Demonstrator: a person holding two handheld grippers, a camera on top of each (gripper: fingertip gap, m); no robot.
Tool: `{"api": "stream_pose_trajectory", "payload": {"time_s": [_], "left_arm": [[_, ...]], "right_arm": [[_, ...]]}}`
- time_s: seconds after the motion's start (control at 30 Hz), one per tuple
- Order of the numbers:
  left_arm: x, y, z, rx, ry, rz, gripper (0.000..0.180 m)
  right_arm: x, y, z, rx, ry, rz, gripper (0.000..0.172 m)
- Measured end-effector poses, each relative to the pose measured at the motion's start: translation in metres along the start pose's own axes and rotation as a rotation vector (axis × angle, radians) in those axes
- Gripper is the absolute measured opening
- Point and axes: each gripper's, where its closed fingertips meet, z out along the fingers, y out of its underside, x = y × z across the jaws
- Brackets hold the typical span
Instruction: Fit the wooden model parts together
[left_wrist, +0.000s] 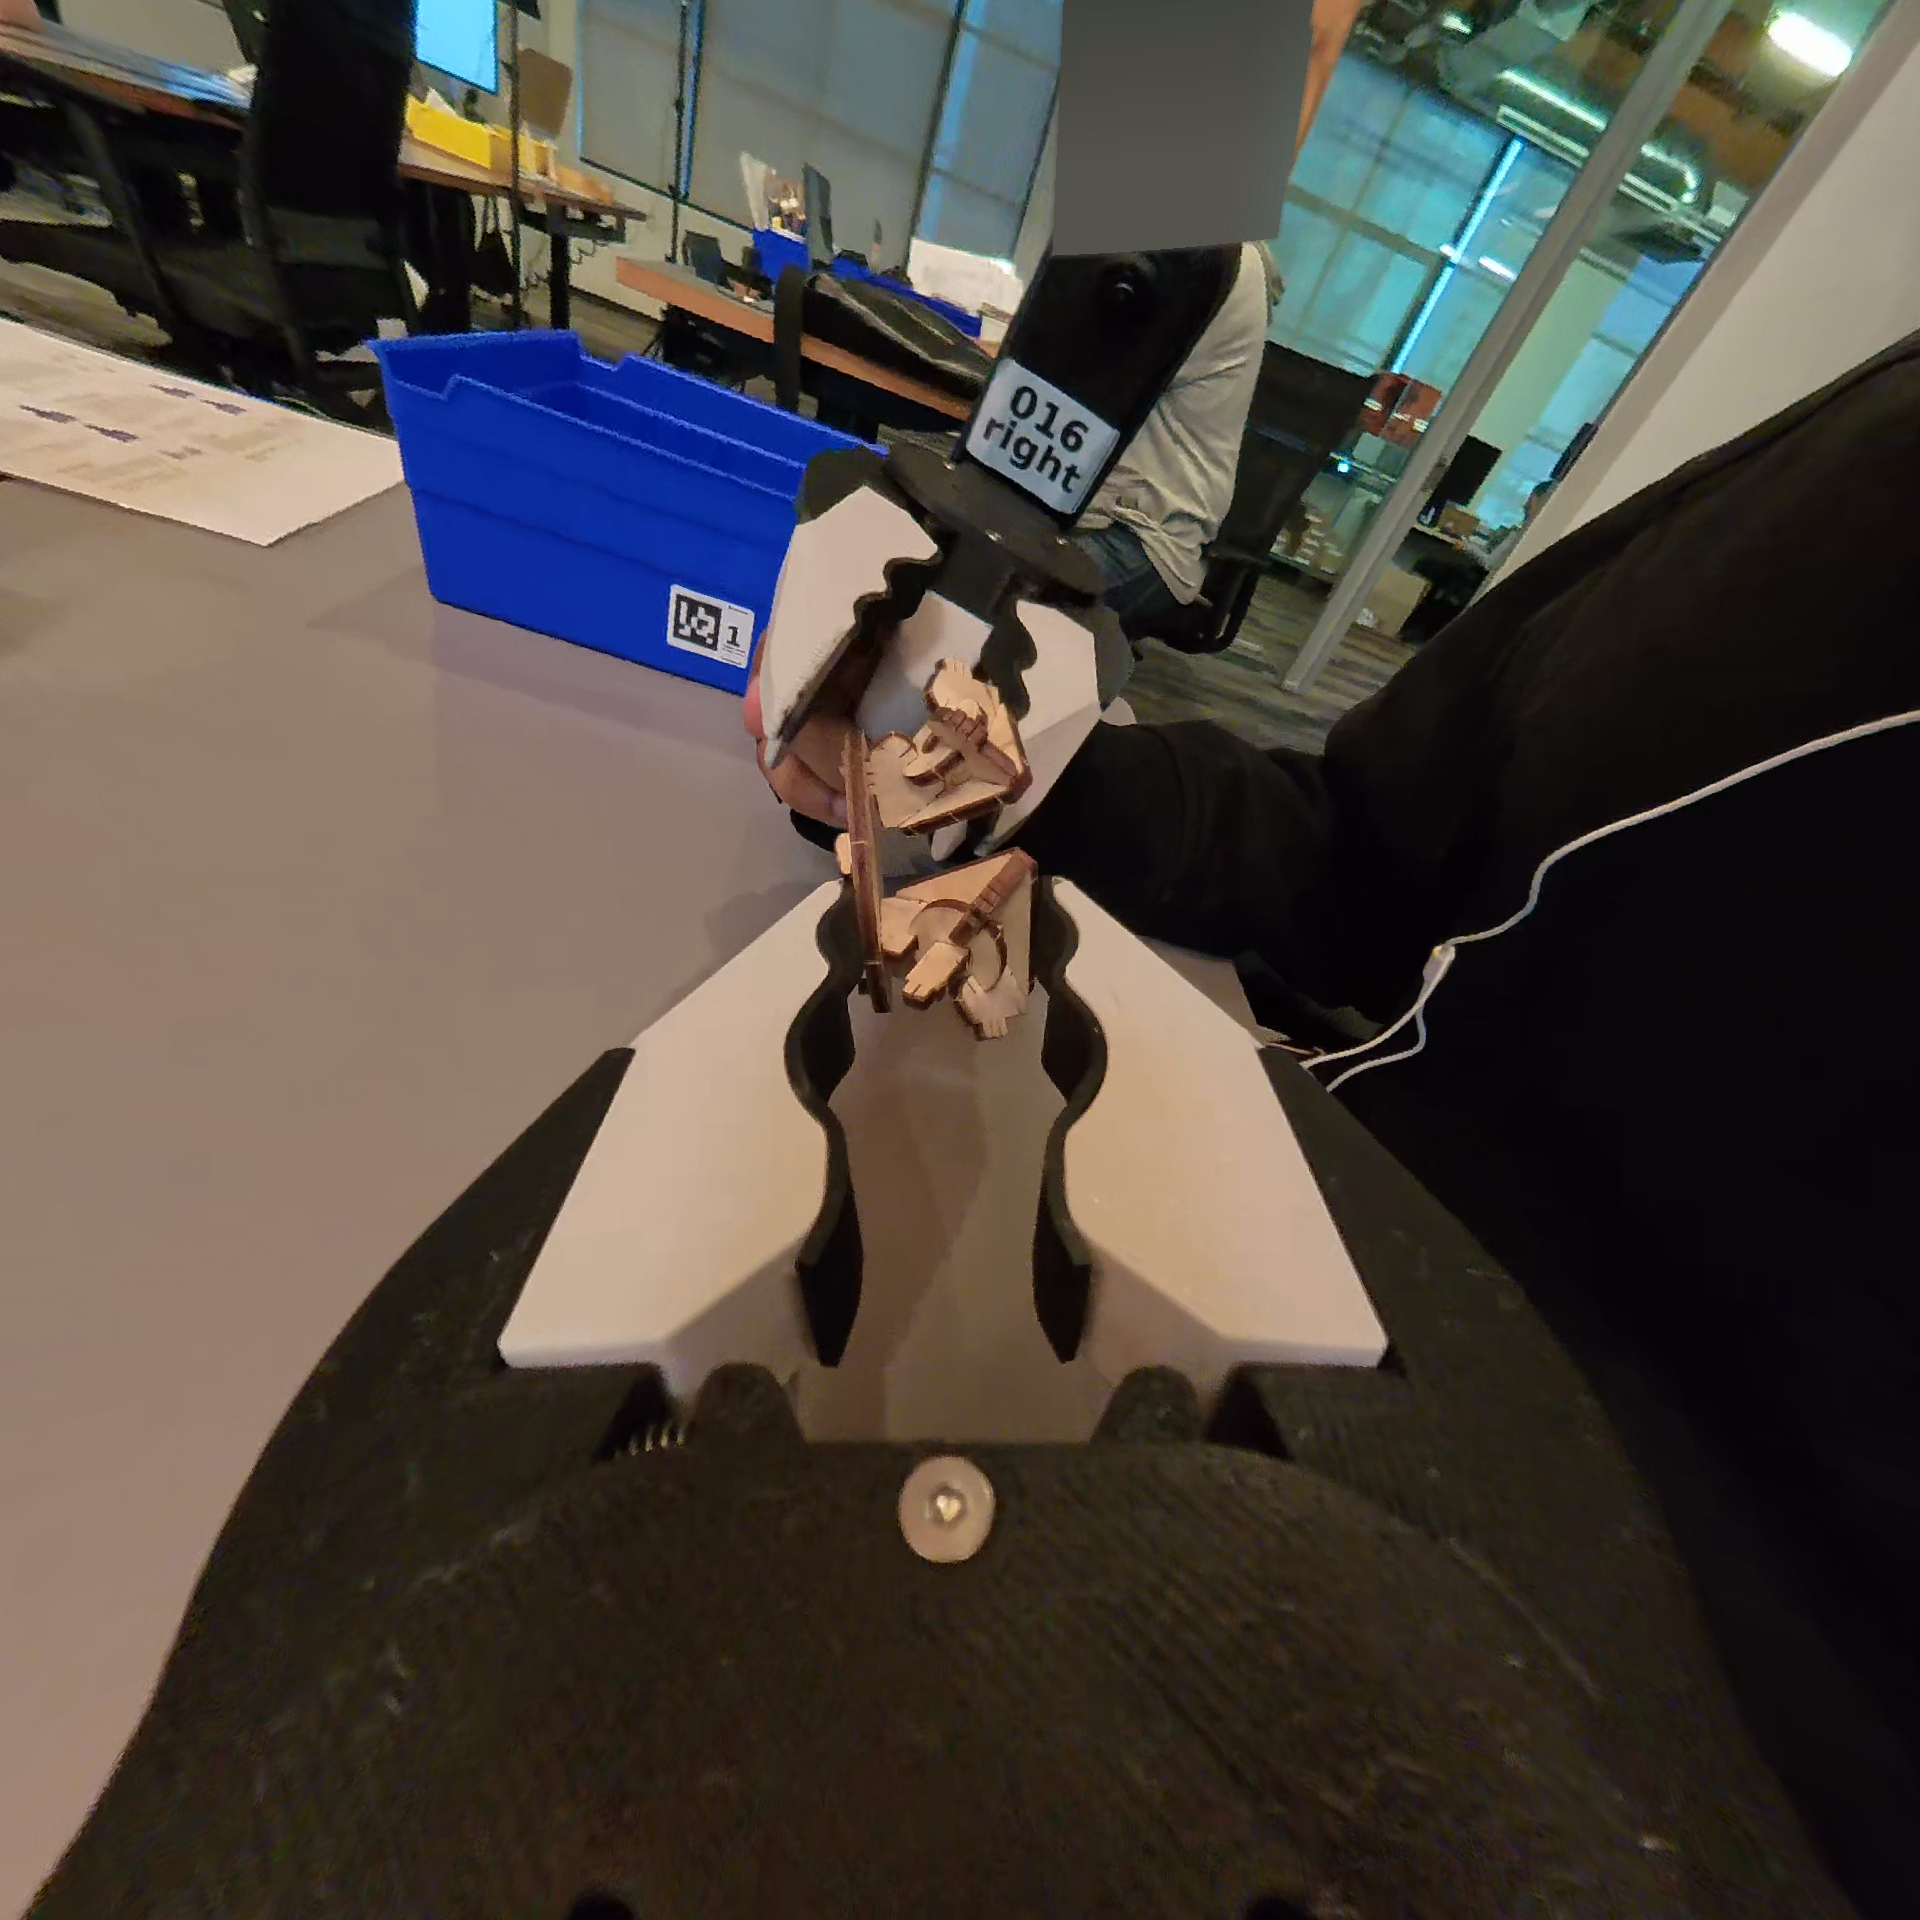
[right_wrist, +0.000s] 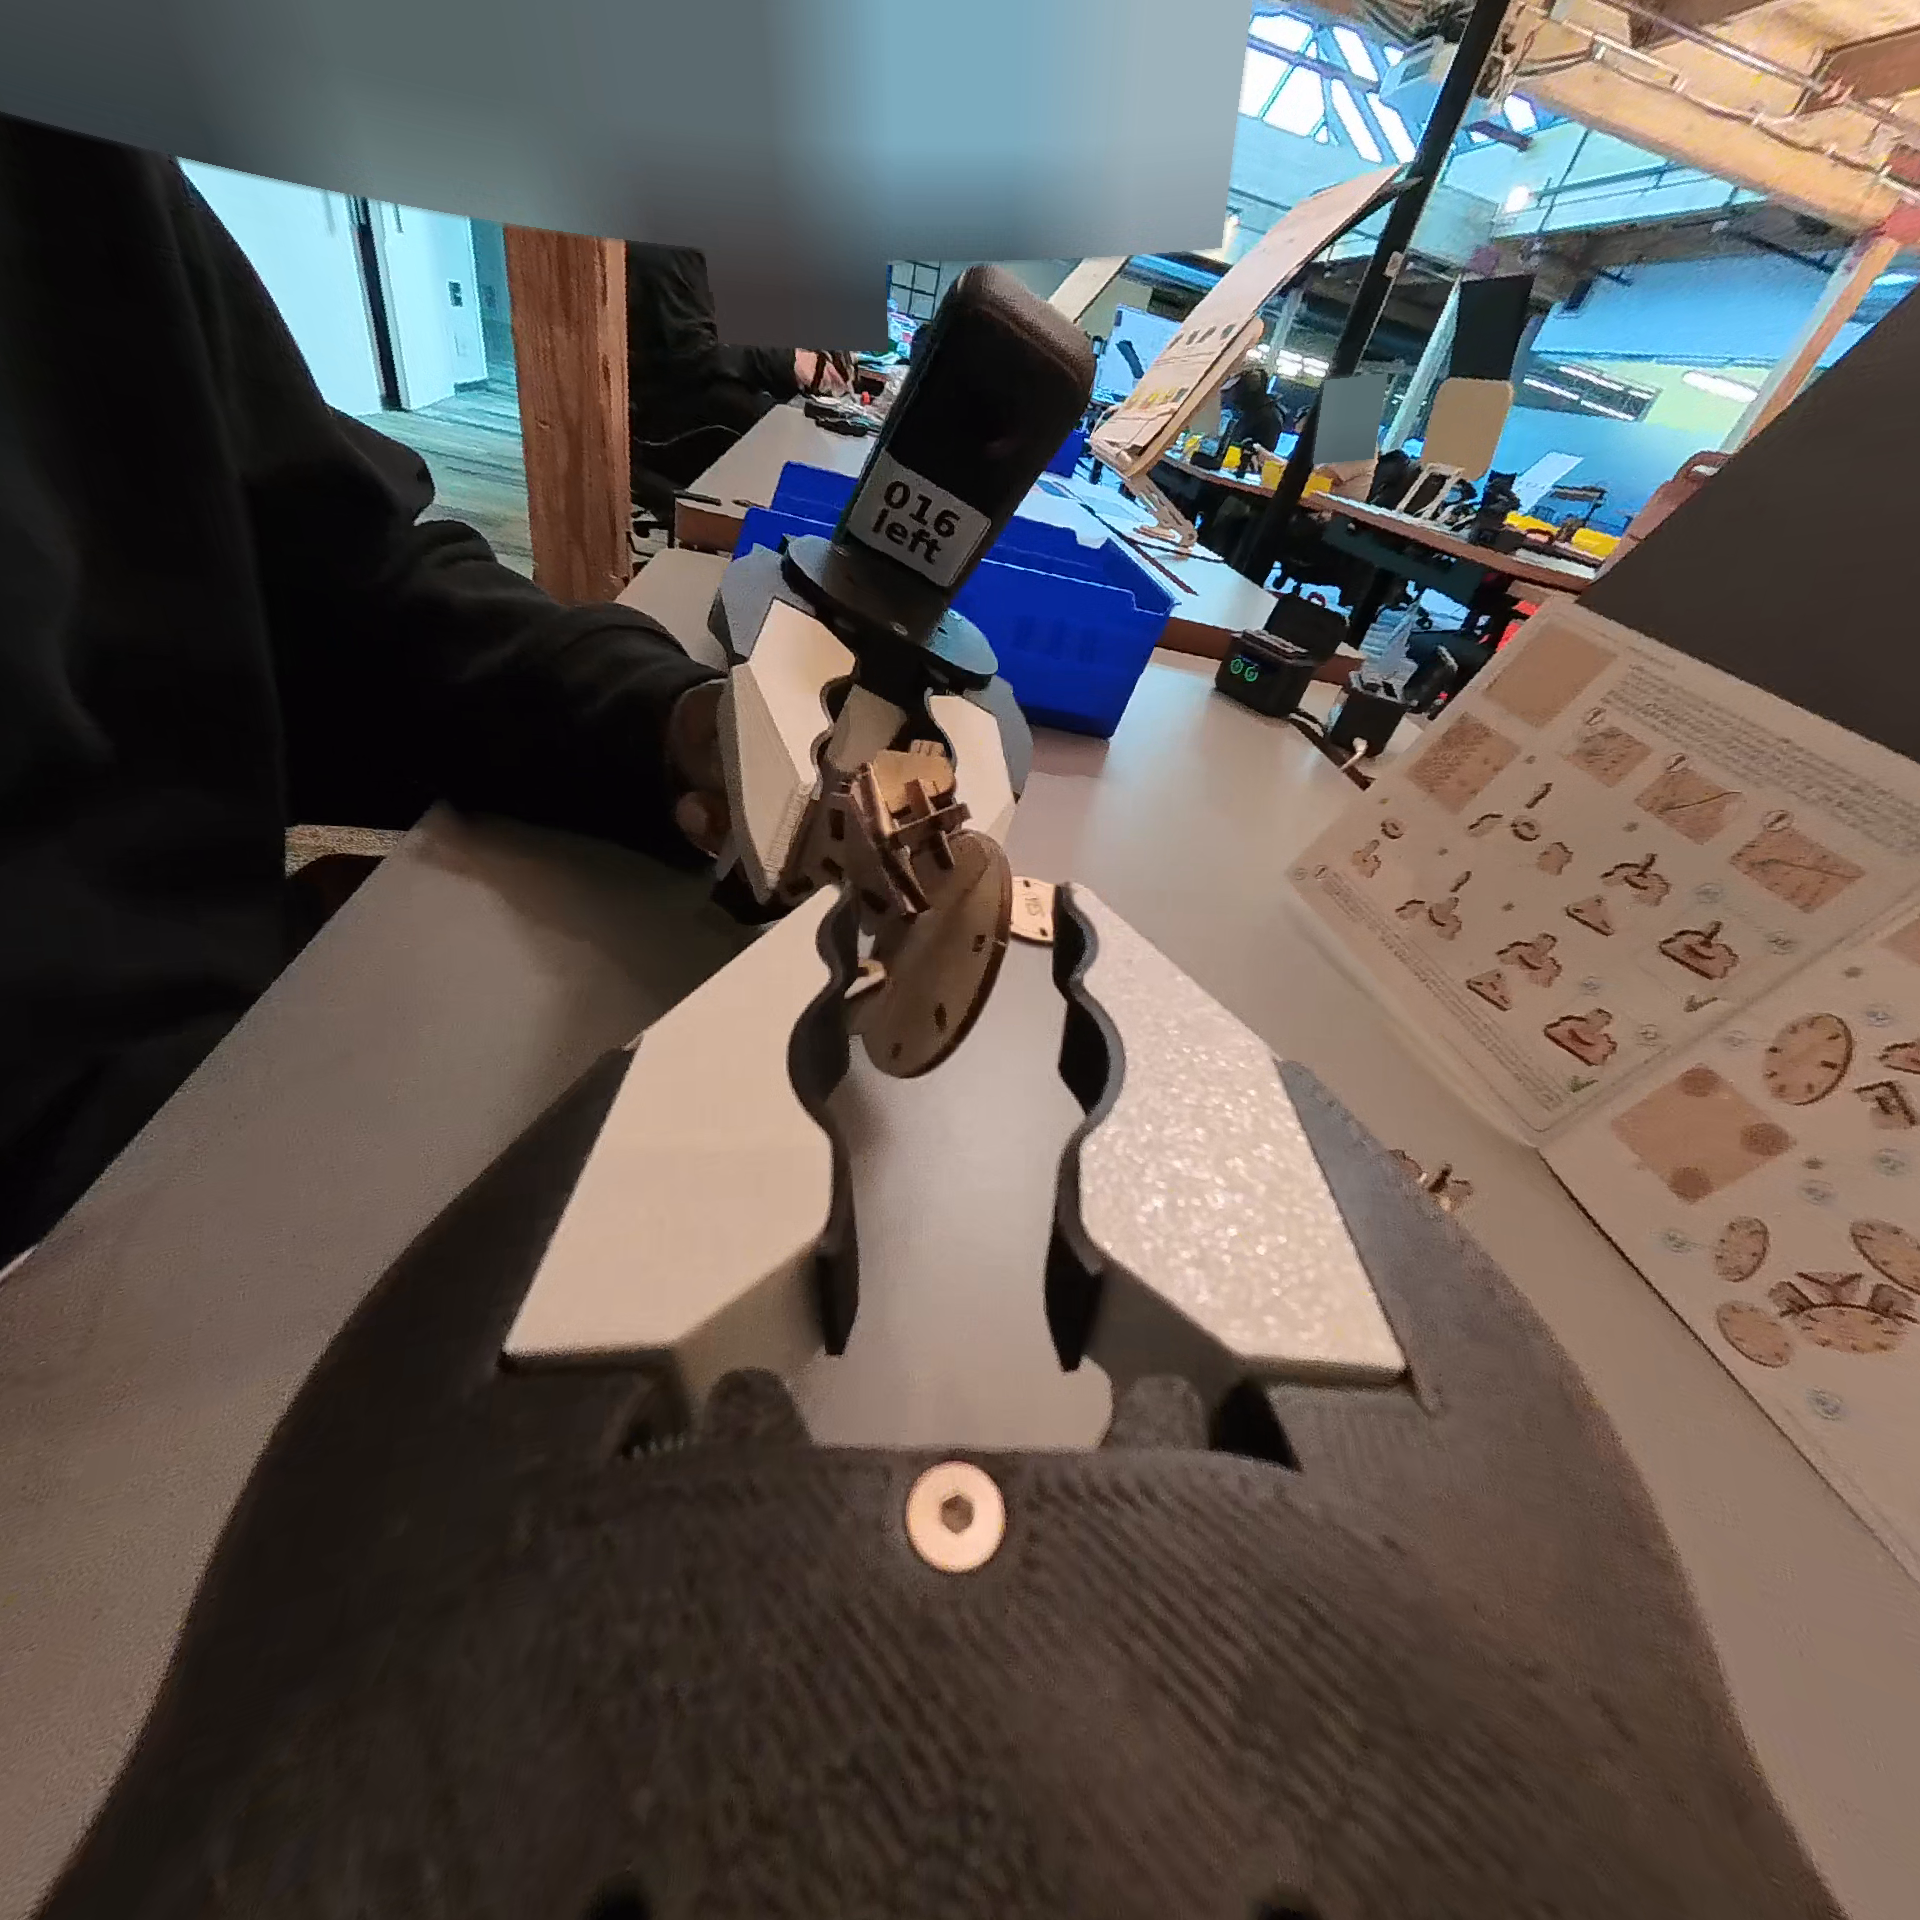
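**Two grippers meet over one wooden model**

The left gripper is clamped on a pale laser-cut plywood assembly with a round disc, held above the grey tabletop. The right gripper stands with jaws apart around the disc, its right pad clear. Open table lies left; a blue plastic bin behind, an instruction sheet right.

Left tool is gripping a wooden assembly, disc edge-on against its left pad. Right tool, at 12 o'clock, is closing around the upper part. Blue bin is sitting at 11 o'clock on the grey bench.
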Motion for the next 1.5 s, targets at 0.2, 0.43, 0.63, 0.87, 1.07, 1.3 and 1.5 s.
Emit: {"api": "stream_pose_trajectory", "payload": {"time_s": [0.2,0.43,0.63,0.87,1.07,1.3,1.5], "left_arm": [[0.005,-0.002,0.002,0.025,0.051,-0.079,0.029],[0.008,-0.004,0.002,0.042,0.086,-0.122,0.029],[0.010,-0.003,0.002,0.041,0.121,-0.157,0.029],[0.012,-0.001,0.004,0.030,0.118,-0.148,0.029],[0.014,-0.002,0.004,0.035,0.112,-0.137,0.029],[0.015,-0.002,0.005,0.030,0.106,-0.128,0.029],[0.016,-0.002,0.005,0.032,0.102,-0.122,0.029]], "right_arm": [[-0.003,0.001,0.003,0.006,-0.012,0.009,0.029],[-0.004,-0.003,0.002,0.036,-0.034,0.037,0.020],[-0.006,-0.004,0.003,0.050,-0.051,0.057,0.020],[-0.008,-0.004,0.001,0.065,-0.070,0.060,0.019],[-0.009,-0.005,0.001,0.072,-0.086,0.070,0.019],[-0.010,-0.004,0.000,0.067,-0.093,0.052,0.018],[-0.010,-0.005,-0.001,0.067,-0.087,0.010,0.018]]}}
